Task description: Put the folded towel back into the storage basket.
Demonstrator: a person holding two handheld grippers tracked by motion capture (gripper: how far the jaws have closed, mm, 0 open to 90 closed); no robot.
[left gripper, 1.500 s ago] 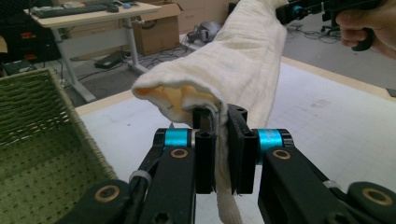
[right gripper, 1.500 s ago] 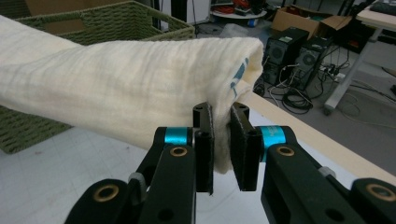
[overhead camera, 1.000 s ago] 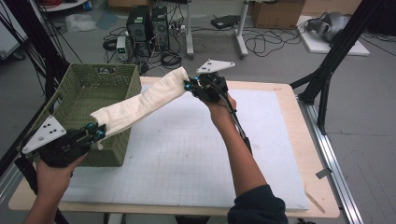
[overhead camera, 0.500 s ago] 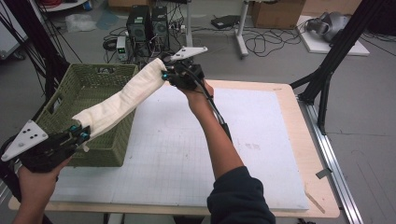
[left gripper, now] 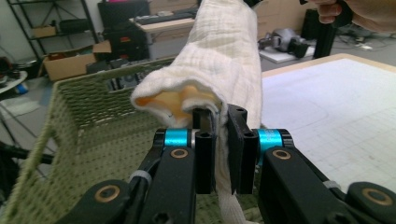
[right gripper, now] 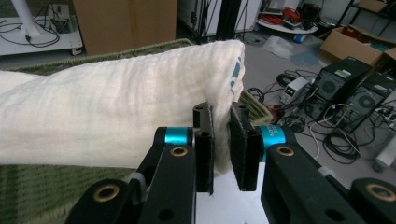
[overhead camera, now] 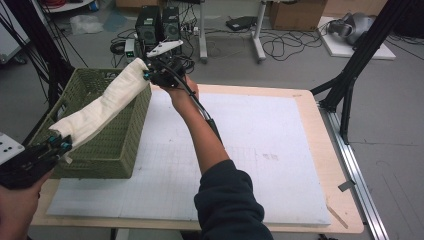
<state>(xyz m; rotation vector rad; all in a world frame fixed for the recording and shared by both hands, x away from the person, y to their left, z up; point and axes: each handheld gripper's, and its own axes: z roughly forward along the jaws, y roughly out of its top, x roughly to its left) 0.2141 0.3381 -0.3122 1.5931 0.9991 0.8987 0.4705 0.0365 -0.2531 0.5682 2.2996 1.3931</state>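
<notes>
A folded cream cloth (overhead camera: 102, 107) hangs stretched between both grippers, above the green woven basket (overhead camera: 107, 150) at the table's left. My left gripper (overhead camera: 61, 146) is shut on the cloth's near end, by the basket's near left corner. In the left gripper view the cloth (left gripper: 224, 60) runs away from the jaws over the basket (left gripper: 79, 135). My right gripper (overhead camera: 148, 75) is shut on the cloth's far end, over the basket's far right corner. The right gripper view shows the cloth (right gripper: 112, 121) pinched between the pads, with the basket rim (right gripper: 130, 51) behind it.
A white grid mat (overhead camera: 260, 145) covers the wooden table (overhead camera: 320, 125). Behind the table, computer towers (overhead camera: 160, 22) and cables (overhead camera: 280, 45) lie on the floor. A black stand leg (overhead camera: 350, 85) rises at the right.
Both grippers have carried the stretched cloth leftward and away from me. It has gone from across the basket's right wall to over the basket's inside.
</notes>
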